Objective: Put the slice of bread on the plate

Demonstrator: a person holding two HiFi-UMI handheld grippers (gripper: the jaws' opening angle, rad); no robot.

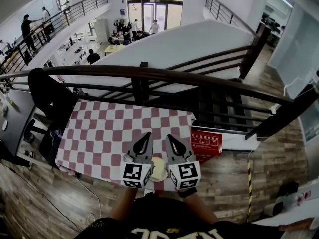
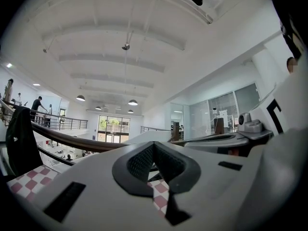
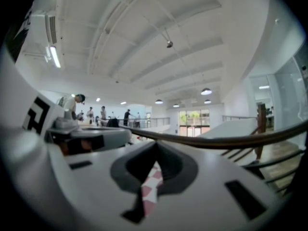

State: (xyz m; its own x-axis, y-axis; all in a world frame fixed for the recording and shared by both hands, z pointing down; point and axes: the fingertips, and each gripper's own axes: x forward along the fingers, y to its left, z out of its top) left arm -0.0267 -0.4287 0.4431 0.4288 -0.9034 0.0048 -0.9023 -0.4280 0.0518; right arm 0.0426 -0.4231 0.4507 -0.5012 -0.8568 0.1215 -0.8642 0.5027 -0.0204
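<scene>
In the head view, the bread slice point(image 1: 158, 167) seems to lie already on the plate point(image 1: 160, 179), right at the near edge of the checked table point(image 1: 104, 133). The left gripper point(image 1: 148, 135) and right gripper point(image 1: 169, 137) flank it, both closed on nothing. I'd say a bump from either side could push the plate off that edge.

In the left gripper view the jaws meet, empty, with only cloth beyond. The bread is out of sight, so a blind dip could clip it.

The right gripper view shows the same: jaws together, nothing held, aimed past the plate.
</scene>
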